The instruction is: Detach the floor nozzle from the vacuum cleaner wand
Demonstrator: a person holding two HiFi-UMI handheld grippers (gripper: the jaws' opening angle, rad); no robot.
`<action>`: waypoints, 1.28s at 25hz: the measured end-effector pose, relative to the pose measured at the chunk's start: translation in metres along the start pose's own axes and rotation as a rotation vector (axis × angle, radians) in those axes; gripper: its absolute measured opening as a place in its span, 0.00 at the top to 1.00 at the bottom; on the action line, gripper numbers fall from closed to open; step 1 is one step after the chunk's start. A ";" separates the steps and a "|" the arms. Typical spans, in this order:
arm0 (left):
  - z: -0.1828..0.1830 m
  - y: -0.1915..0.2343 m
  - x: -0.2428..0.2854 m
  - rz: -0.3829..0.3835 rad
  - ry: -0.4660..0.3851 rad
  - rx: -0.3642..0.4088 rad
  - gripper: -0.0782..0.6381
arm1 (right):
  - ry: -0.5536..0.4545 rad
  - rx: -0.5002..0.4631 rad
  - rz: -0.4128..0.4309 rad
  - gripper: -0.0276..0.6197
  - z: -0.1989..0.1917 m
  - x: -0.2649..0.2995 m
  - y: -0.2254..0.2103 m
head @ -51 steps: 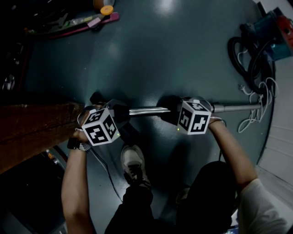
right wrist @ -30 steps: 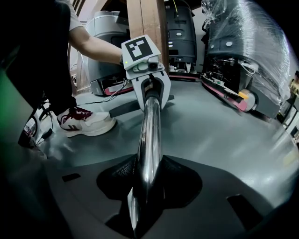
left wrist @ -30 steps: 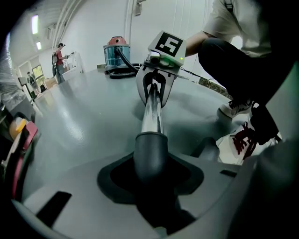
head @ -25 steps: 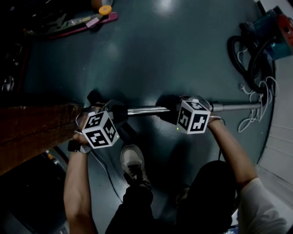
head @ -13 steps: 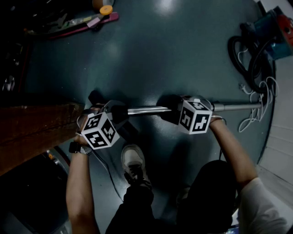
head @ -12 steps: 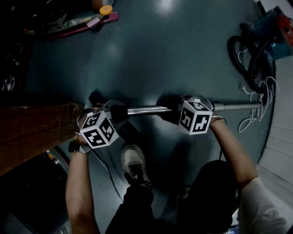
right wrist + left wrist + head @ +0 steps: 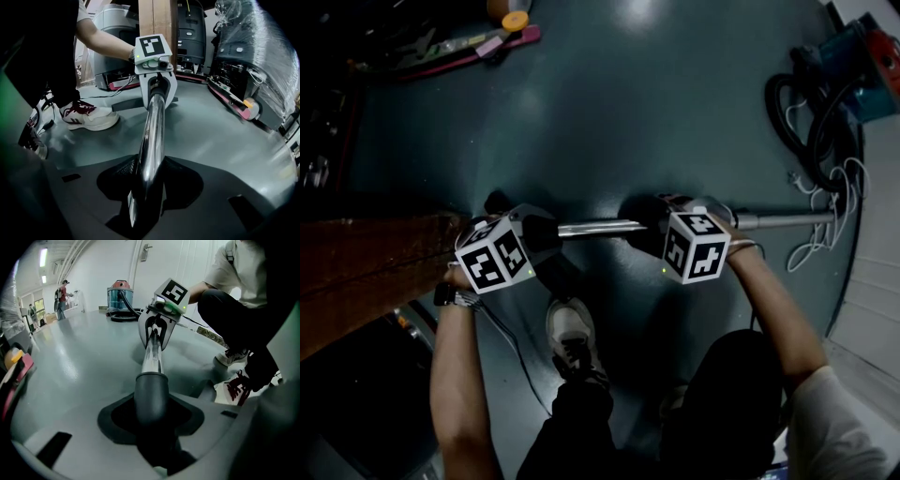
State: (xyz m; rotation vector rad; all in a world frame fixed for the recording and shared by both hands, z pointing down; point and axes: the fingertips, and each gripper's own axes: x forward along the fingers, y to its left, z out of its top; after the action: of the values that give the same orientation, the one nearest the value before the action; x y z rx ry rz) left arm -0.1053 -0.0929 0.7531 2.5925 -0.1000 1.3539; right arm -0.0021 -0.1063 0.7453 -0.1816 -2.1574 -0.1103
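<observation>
well, head view: one left claw (image 7: 534,234) and one right claw (image 7: 649,230), one wand (image 7: 592,226) spanning between them, one vacuum canister (image 7: 862,52) well apart. left gripper view: left claw clamped on the single floor nozzle (image 7: 151,397) at its dark neck; a skewed pull could jam the joint. right gripper view: right claw clamped on the slick chrome wand, so it may slide instead of separating.

Your glossy floor (image 7: 656,112) carries the vacuum (image 7: 862,58), black hose (image 7: 795,120) and white cable (image 7: 825,220) upper right, your shoe (image 7: 572,339) lower centre.
</observation>
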 end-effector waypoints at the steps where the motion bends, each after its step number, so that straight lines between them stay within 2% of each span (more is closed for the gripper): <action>1: 0.000 -0.001 0.000 -0.015 0.004 -0.011 0.67 | -0.001 -0.002 0.001 0.72 0.000 0.000 0.000; 4: -0.001 -0.001 0.000 -0.046 0.004 -0.024 0.67 | -0.007 0.005 0.001 0.72 0.001 0.000 -0.001; 6: 0.001 0.001 0.000 -0.025 0.004 -0.016 0.67 | -0.018 0.022 -0.002 0.72 0.001 0.000 -0.002; 10: 0.004 0.005 -0.002 0.076 0.044 0.043 0.68 | -0.044 0.041 -0.009 0.72 0.000 -0.003 -0.004; 17: 0.006 0.011 -0.009 0.195 0.093 0.164 0.68 | -0.066 0.049 -0.012 0.72 0.003 -0.007 -0.005; 21: 0.007 0.015 -0.013 0.305 0.134 0.254 0.68 | -0.068 0.062 -0.003 0.72 0.002 -0.008 -0.005; 23: 0.007 0.016 -0.015 0.344 0.143 0.269 0.68 | -0.068 0.065 0.000 0.73 0.003 -0.009 -0.005; 26: 0.006 0.013 -0.013 0.318 0.129 0.236 0.68 | -0.060 0.059 0.006 0.73 0.003 -0.009 -0.003; 29: 0.002 0.008 -0.013 0.231 0.122 0.177 0.68 | -0.053 0.050 0.001 0.73 0.003 -0.010 -0.002; 32: -0.027 0.011 -0.019 0.194 0.198 0.151 0.68 | -0.038 0.048 -0.007 0.73 -0.003 -0.011 -0.003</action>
State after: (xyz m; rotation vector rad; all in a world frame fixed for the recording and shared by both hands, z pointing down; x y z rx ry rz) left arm -0.1402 -0.0979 0.7542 2.6075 -0.2316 1.7412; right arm 0.0058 -0.1105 0.7374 -0.1497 -2.1963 -0.0597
